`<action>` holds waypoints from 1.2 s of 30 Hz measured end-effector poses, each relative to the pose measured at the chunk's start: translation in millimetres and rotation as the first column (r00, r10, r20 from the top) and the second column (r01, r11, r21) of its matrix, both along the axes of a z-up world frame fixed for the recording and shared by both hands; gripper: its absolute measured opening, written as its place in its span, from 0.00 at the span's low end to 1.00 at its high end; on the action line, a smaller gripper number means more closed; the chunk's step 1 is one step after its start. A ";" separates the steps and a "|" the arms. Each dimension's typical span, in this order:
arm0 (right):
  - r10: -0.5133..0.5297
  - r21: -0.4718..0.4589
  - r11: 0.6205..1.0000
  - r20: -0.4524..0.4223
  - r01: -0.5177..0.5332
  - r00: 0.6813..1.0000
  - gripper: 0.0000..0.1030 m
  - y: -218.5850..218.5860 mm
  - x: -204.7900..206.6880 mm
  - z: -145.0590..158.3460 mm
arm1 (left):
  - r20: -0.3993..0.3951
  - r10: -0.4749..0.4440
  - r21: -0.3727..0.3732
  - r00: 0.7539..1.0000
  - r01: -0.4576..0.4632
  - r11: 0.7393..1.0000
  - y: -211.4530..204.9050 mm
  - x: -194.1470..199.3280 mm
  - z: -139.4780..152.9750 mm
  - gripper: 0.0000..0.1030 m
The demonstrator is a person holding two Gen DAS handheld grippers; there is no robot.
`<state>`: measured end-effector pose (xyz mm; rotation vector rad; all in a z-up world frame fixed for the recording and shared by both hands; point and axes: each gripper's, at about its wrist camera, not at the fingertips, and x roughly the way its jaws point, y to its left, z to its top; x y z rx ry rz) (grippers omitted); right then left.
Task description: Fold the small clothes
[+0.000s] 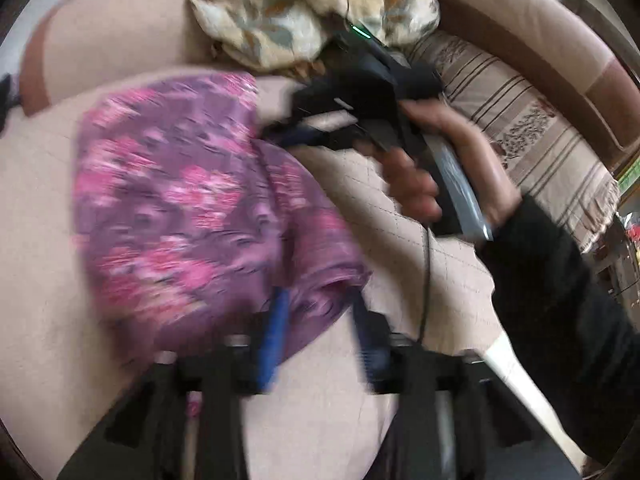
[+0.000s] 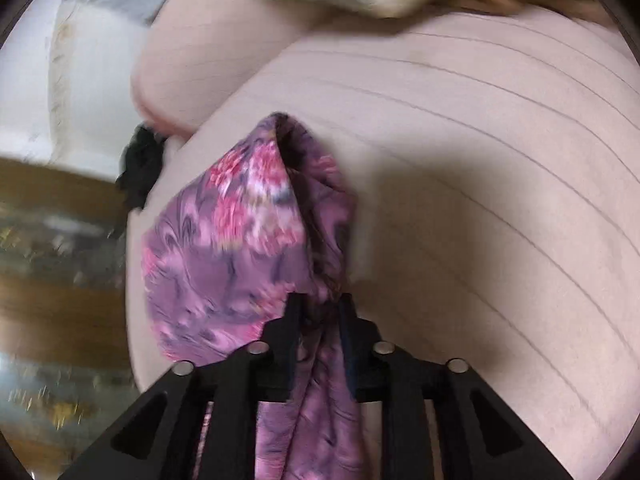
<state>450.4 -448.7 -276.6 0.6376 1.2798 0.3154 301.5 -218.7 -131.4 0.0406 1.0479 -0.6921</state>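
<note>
A purple garment with pink flowers [image 1: 180,200] lies on the beige sofa seat [image 1: 40,240], blurred by motion. My left gripper [image 1: 320,304] holds its near edge between blue-padded fingers [image 1: 276,332]. My right gripper [image 1: 276,136] reaches in from the right, held by a hand, and pinches the garment's far right edge. In the right wrist view the garment [image 2: 248,240] hangs bunched from my right gripper [image 2: 320,304], which is shut on a fold of it above the sofa seat [image 2: 480,200].
A crumpled cream cloth with leaf print [image 1: 312,12] lies at the back of the sofa. A striped brown throw [image 1: 520,120] covers the sofa's right side. A black item [image 2: 140,168] sits at the seat's left edge, with floor [image 2: 60,260] beyond.
</note>
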 end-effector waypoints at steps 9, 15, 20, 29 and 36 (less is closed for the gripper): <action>-0.063 -0.069 0.995 0.067 0.068 0.996 0.74 19.1 -150.1 28.5 | -0.066 0.310 0.133 0.948 -0.299 0.945 80.1 21.0 -29.4 0.81; -0.139 -0.154 0.979 -0.010 0.136 0.990 0.26 18.7 -175.9 11.1 | -0.247 0.297 0.090 0.922 -0.283 0.955 87.4 19.7 -76.8 0.66; -0.114 -0.180 0.978 -0.035 0.106 0.993 0.18 23.5 -174.2 12.6 | -0.321 0.287 -0.048 0.903 -0.318 0.947 102.7 15.6 -56.5 0.35; -0.099 -0.104 0.990 -0.064 0.092 0.993 0.31 27.4 -149.8 -0.6 | -0.404 0.288 0.002 0.868 -0.314 0.950 83.4 38.2 -85.3 0.25; -0.083 0.075 0.993 -0.124 0.093 0.989 0.10 42.8 -167.7 19.3 | -0.353 0.328 -0.120 0.876 -0.391 0.913 136.8 16.3 -24.4 0.12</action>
